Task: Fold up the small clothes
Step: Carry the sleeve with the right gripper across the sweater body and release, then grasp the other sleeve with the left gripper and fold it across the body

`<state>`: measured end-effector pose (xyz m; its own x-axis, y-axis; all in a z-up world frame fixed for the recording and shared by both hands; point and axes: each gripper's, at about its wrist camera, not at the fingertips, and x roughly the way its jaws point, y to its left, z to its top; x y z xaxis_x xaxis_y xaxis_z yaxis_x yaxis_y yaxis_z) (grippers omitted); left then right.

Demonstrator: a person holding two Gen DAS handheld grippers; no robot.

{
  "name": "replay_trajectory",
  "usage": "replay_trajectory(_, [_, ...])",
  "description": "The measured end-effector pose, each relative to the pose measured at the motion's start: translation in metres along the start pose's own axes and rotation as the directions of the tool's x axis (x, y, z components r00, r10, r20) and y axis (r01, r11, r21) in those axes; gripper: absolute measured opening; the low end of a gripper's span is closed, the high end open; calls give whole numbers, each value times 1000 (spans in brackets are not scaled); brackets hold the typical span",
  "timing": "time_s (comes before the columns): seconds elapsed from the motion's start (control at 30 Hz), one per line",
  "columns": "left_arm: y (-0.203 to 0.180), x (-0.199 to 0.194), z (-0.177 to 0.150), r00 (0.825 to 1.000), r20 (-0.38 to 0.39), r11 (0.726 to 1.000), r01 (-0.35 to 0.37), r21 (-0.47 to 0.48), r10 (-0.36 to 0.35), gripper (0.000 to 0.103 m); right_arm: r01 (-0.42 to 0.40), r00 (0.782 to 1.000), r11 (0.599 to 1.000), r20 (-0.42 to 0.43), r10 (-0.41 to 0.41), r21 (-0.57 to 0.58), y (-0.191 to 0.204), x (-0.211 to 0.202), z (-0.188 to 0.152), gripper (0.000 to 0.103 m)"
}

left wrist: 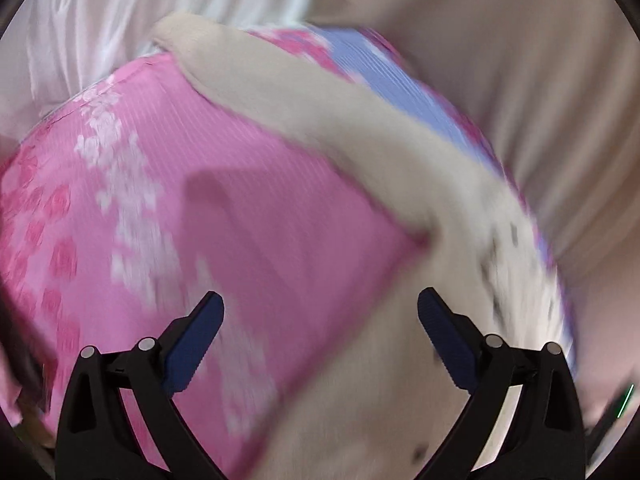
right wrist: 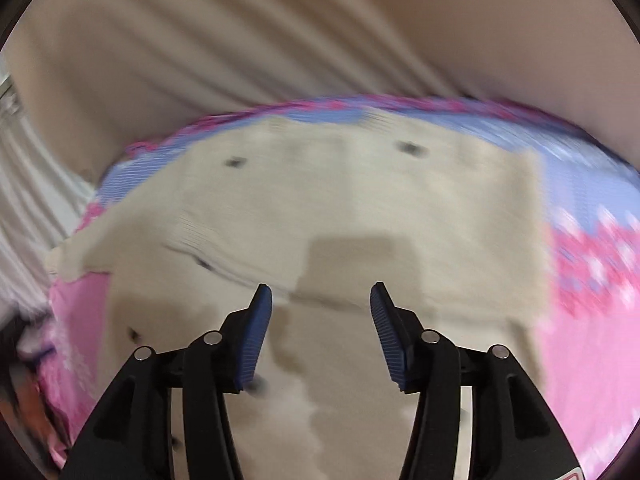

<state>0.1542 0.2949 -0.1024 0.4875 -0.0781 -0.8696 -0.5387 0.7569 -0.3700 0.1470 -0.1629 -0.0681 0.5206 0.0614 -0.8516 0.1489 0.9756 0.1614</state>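
A small cream garment (right wrist: pixel 340 208) with dark buttons lies flat on a pink and lilac flowered sheet (right wrist: pixel 592 340). In the right wrist view it fills the middle, with a folded part near the left. My right gripper (right wrist: pixel 321 294) hangs open just above the cream cloth, nothing between its blue pads. In the left wrist view the cream garment (left wrist: pixel 360 152) runs as a band from upper left to lower right across the pink sheet (left wrist: pixel 160 220). My left gripper (left wrist: pixel 320 300) stands wide open over the garment's edge, empty. Both views are blurred by motion.
Beige curtain folds (right wrist: pixel 240 32) hang behind the bed. White cloth (left wrist: pixel 100 20) lies at the upper left in the left wrist view. The sheet's edge (right wrist: pixel 360 104) curves along the far side of the garment.
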Motion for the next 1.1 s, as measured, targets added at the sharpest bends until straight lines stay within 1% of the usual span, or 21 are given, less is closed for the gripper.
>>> replay_trajectory(0.07, [19,11,40,999,46,996,5,-92,0,95,59,998,998,-13,-59,37,-32,-15,-18,54])
replay_trajectory(0.1, [32,17,65,997,74,989,-20,-150,31,95,85,996,995,-22,-84,59,-45,-22,-27,54])
replay_trajectory(0.17, [51,26,100,991,127,974,-7,-226,37,95,137,990,984,-43,-133,111,-69,-36,-44,56])
replay_trajectory(0.27, [70,44,138,987,145,958,-26,-286,70,95,201,979,967,-73,-192,158,-88,-51,-64,57])
replay_trajectory(0.3, [75,54,149,986,134,951,-56,-304,101,95,210,977,964,-80,-199,165,-91,-53,-68,58])
replay_trajectory(0.37, [82,70,159,988,127,945,-48,-322,93,91,230,972,958,-89,-217,173,-93,-58,-77,59])
replay_trajectory(0.4, [84,77,162,988,115,940,-61,-336,105,87,235,971,957,-95,-221,172,-92,-58,-78,59])
replay_trajectory(0.43, [90,84,164,989,106,935,-60,-351,104,76,241,969,956,-98,-227,168,-90,-58,-79,59])
replay_trajectory(0.47, [95,91,165,991,99,929,-43,-368,85,56,244,968,956,-96,-231,163,-88,-59,-80,60])
replay_trajectory(0.5, [97,95,165,990,109,923,-42,-383,91,53,245,968,957,-94,-232,153,-84,-60,-80,61])
replay_trajectory(0.53, [98,93,169,988,126,926,-35,-376,88,40,246,968,959,-92,-234,143,-82,-61,-81,62])
replay_trajectory(0.57, [96,97,171,991,117,934,-14,-357,59,17,247,967,960,-90,-237,130,-79,-60,-80,62])
replay_trajectory(0.6, [92,99,171,994,100,937,-8,-350,46,11,245,968,962,-87,-236,119,-77,-61,-81,62])
replay_trajectory(0.67, [86,92,171,991,127,943,4,-333,41,9,239,969,966,-85,-231,95,-70,-60,-81,63])
replay_trajectory(0.73, [65,73,170,982,181,968,-4,-250,51,8,229,971,970,-85,-222,81,-66,-57,-80,63])
replay_trajectory(0.8, [26,43,166,970,239,992,-12,-126,42,8,212,975,974,-86,-205,78,-63,-55,-80,63])
replay_trajectory(0.9, [-46,-15,155,940,336,996,29,90,-58,8,191,980,978,-81,-184,79,-62,-54,-82,63])
replay_trajectory(0.97, [-101,-51,140,918,369,970,64,234,-149,8,171,984,980,-73,-164,99,-66,-54,-84,63])
replay_trajectory(1.0, [-135,-71,128,901,378,944,87,319,-211,8,164,985,980,-67,-158,110,-68,-55,-84,63])
replay_trajectory(1.07, [-193,-101,100,874,366,879,131,458,-321,8,146,989,980,-53,-140,137,-74,-58,-85,63])
replay_trajectory(1.1, [-229,-116,78,854,339,826,168,538,-394,8,142,990,978,-43,-137,150,-78,-60,-86,63])
